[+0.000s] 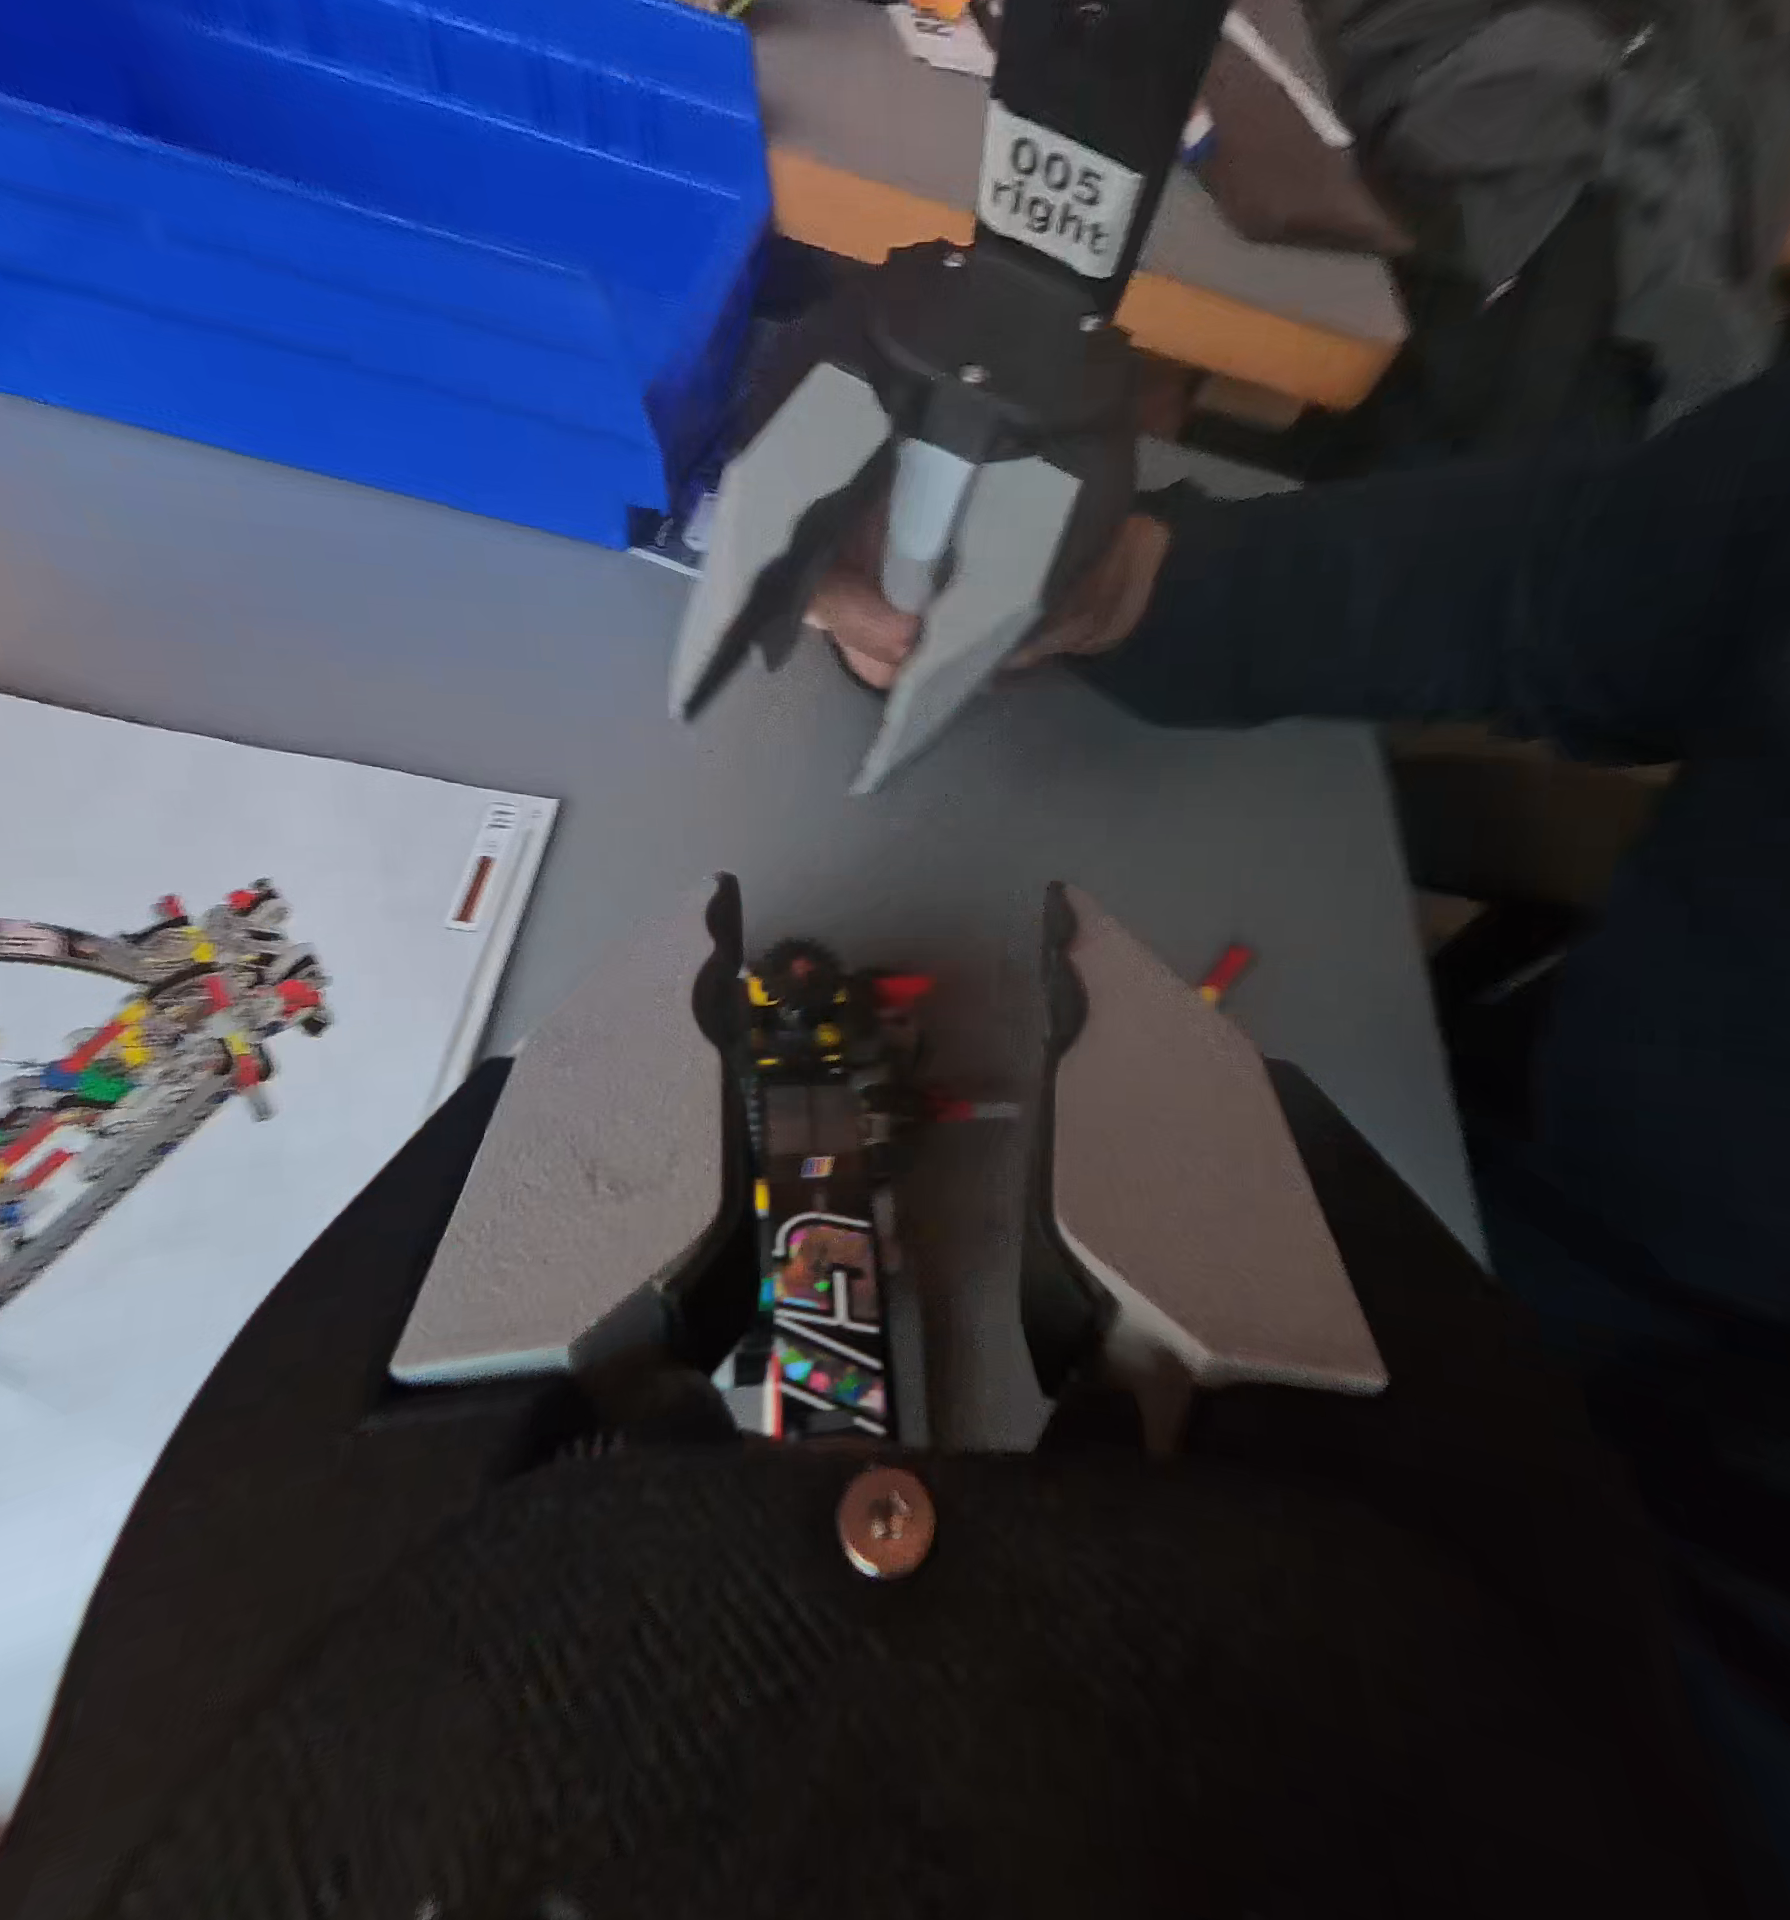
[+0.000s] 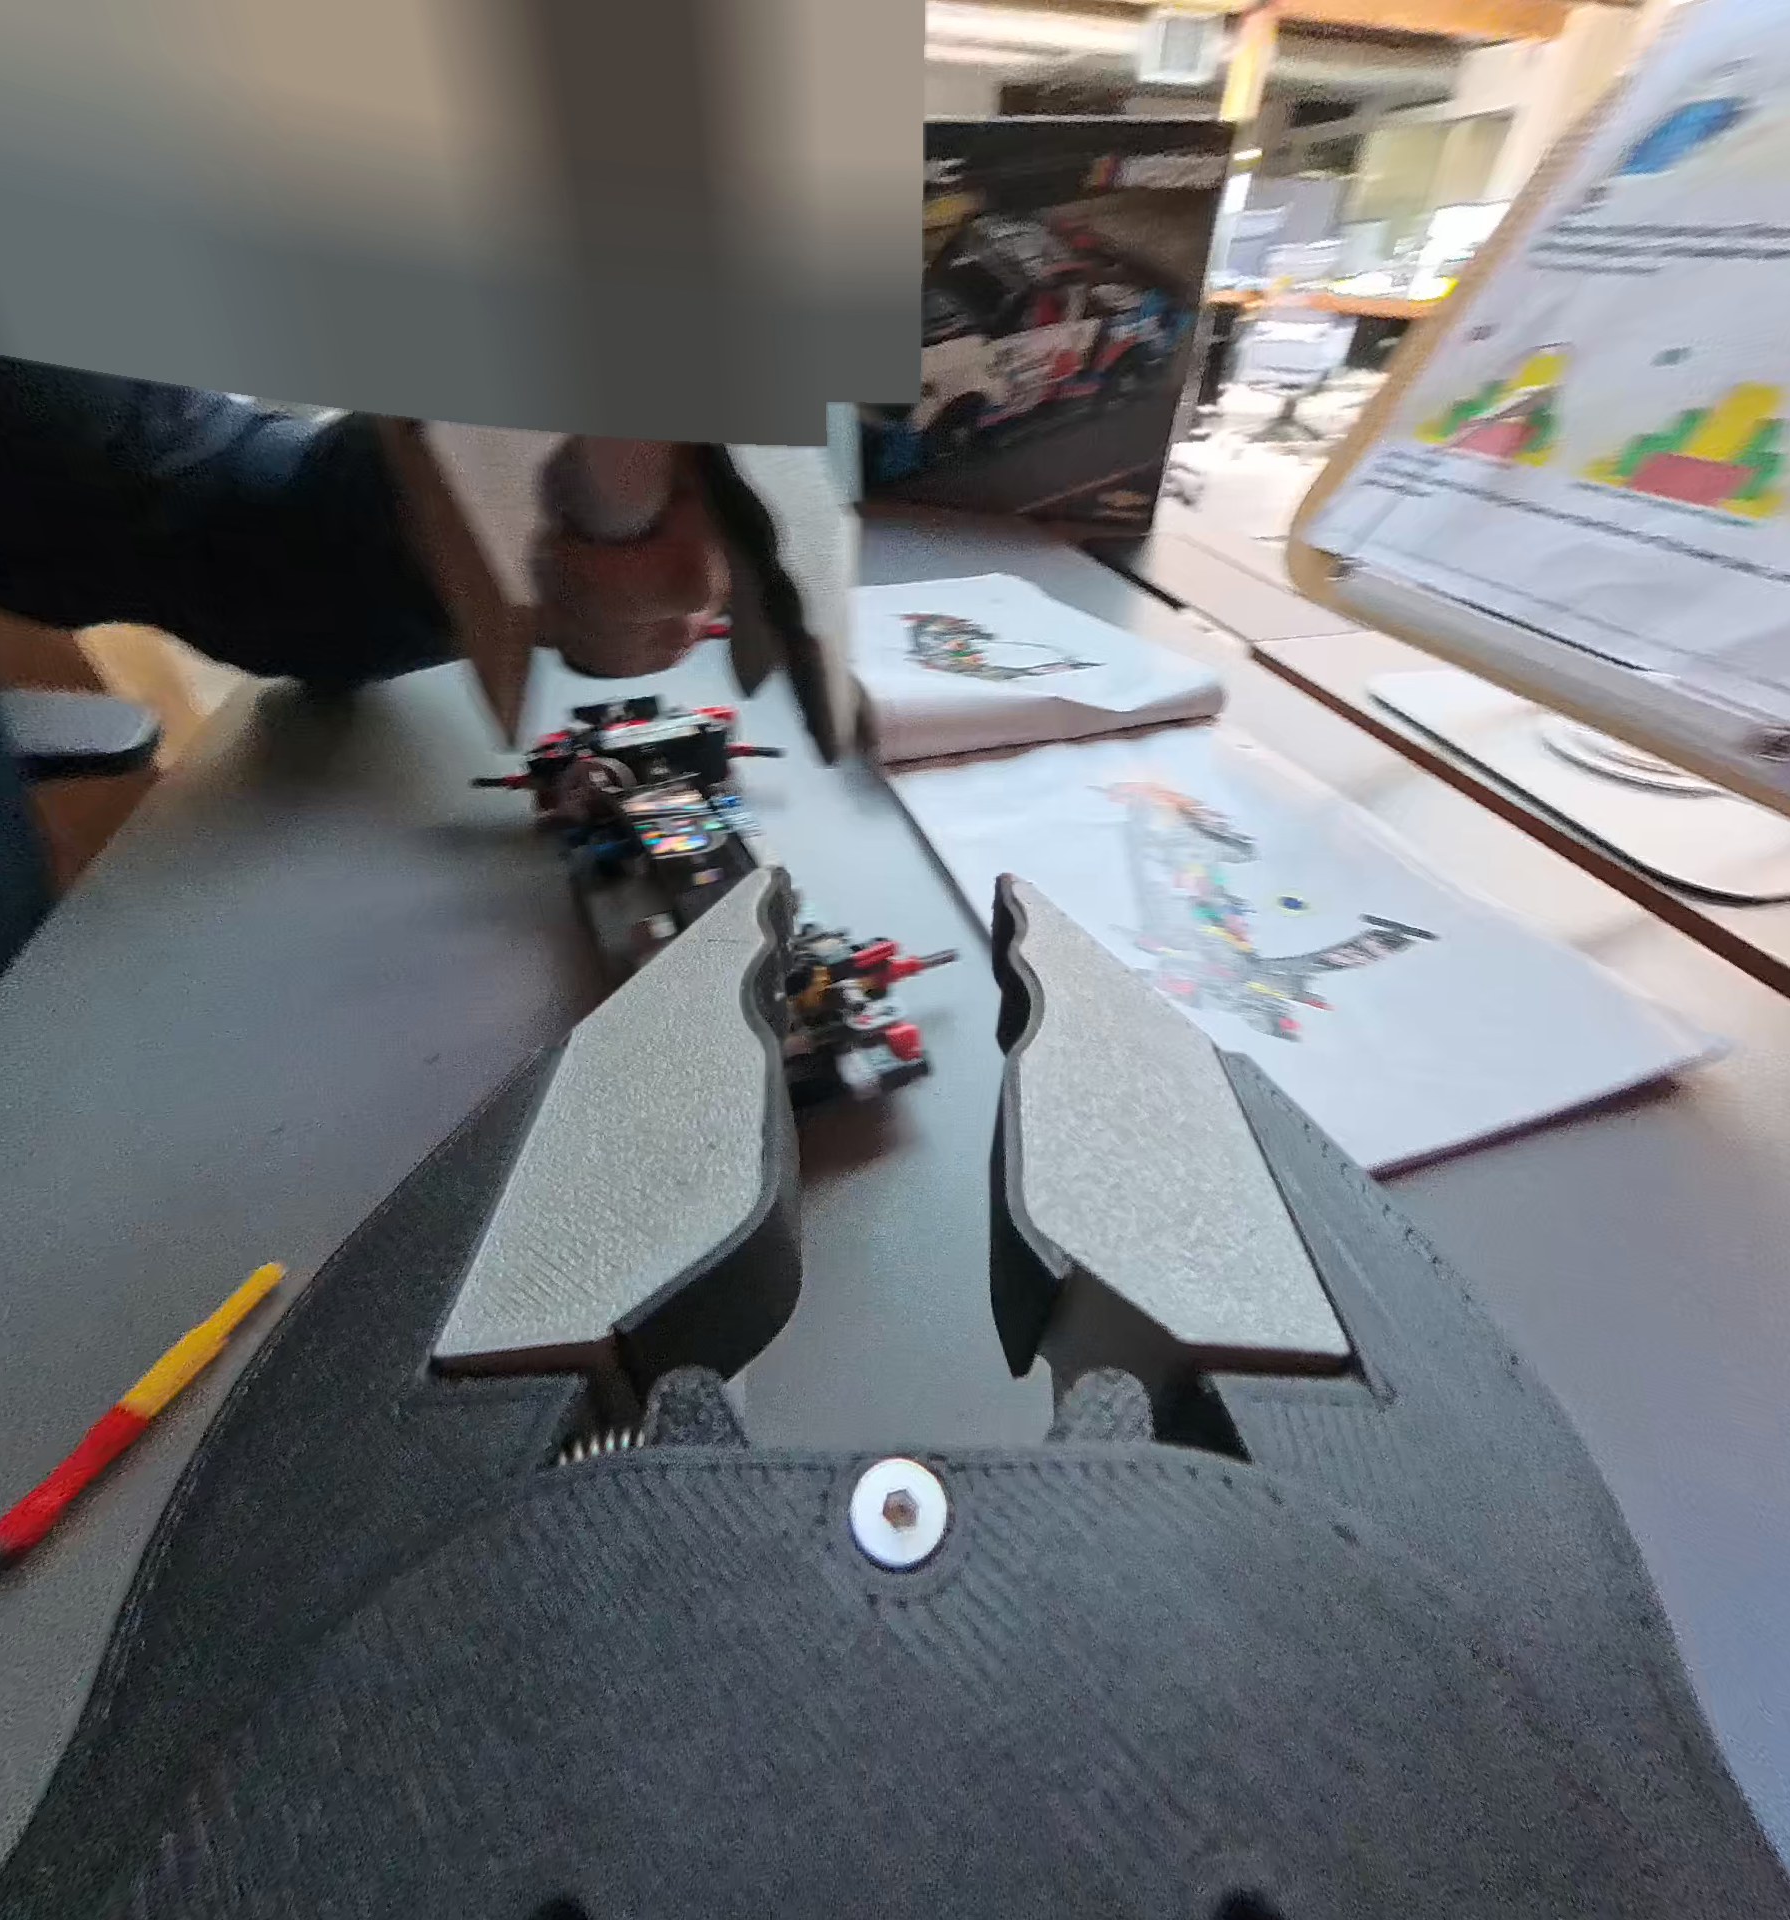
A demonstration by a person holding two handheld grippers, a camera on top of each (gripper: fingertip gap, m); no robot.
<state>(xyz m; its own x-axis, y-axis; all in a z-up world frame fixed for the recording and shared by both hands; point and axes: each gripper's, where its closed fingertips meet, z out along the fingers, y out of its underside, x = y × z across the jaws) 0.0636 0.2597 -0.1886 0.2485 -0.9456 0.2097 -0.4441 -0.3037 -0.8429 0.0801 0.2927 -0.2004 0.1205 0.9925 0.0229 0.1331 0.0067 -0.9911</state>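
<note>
LEFT GRIPPER: the left gripper [image 1: 886, 914] points down at the grey table [image 1: 299, 623], tilted forward, its 2 grey fingers [image 1: 600, 1143] spread wide. It is released: the right pad stands clear of the model, the left pad just beside it, and whether that one touches cannot be told.
MODEL: the long black brick-built car chassis with red, yellow and shiny sticker parts [image 1: 818, 1174] lies flat on the table between those fingers, near the table's right edge.
RIGHT GRIPPER: the right gripper [image 2: 891, 904] is held low over the table, nearly level, its jaws parted on nothing; the chassis end [image 2: 849, 1008] lies under its left finger.
HANDS: a hand in a dark sleeve [image 1: 1078, 613] grips the right tool's handle from the table's right edge.
LOOSE PART: a red and yellow rod [image 2: 132, 1413] lies on the table beside the right gripper.
AROUND: printed instruction sheets [image 1: 195, 883] lie along the table's left side; blue plastic bins [image 1: 299, 208] stand at the far left corner.
</note>
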